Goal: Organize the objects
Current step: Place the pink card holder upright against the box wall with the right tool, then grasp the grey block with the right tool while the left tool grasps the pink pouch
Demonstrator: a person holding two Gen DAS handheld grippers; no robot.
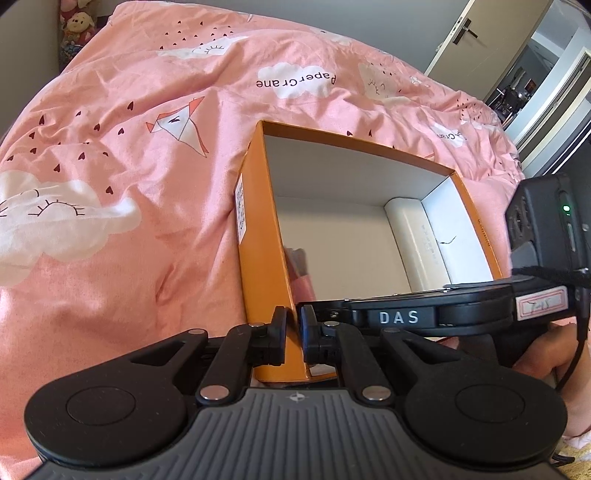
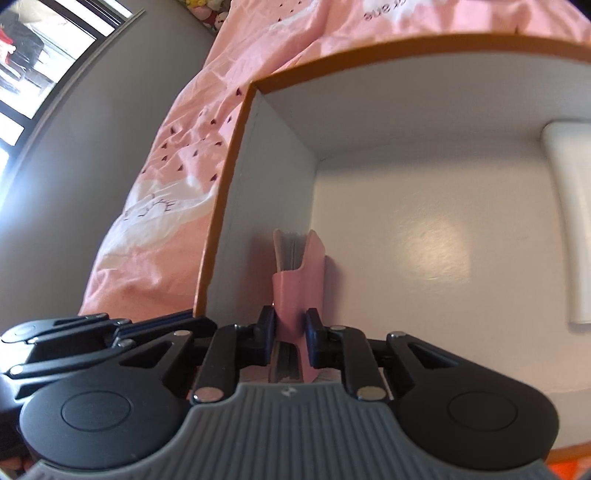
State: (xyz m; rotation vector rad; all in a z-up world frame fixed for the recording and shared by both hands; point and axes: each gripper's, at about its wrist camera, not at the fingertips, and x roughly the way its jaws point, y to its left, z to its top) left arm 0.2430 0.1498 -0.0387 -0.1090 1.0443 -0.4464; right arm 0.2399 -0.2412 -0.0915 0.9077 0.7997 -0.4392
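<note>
An open orange box (image 1: 258, 229) with a white inside stands on the bed. My left gripper (image 1: 293, 332) is shut on the box's near left wall, one finger outside and one inside. My right gripper (image 2: 290, 332) reaches into the box (image 2: 266, 184) and is shut on a thin pink notebook (image 2: 297, 291). The notebook stands on edge against the left inner wall, and its top pages fan open a little. In the left wrist view the notebook (image 1: 303, 284) shows just inside that wall. A white rounded case (image 1: 410, 236) lies along the right side of the box floor (image 2: 569, 221).
A wrinkled pink duvet (image 1: 129, 221) with clouds and paper cranes covers the bed around the box. Plush toys (image 1: 77, 26) sit at the far left corner. A door (image 1: 480, 33) stands at the far right. A hand (image 1: 546, 354) holds the right gripper's handle.
</note>
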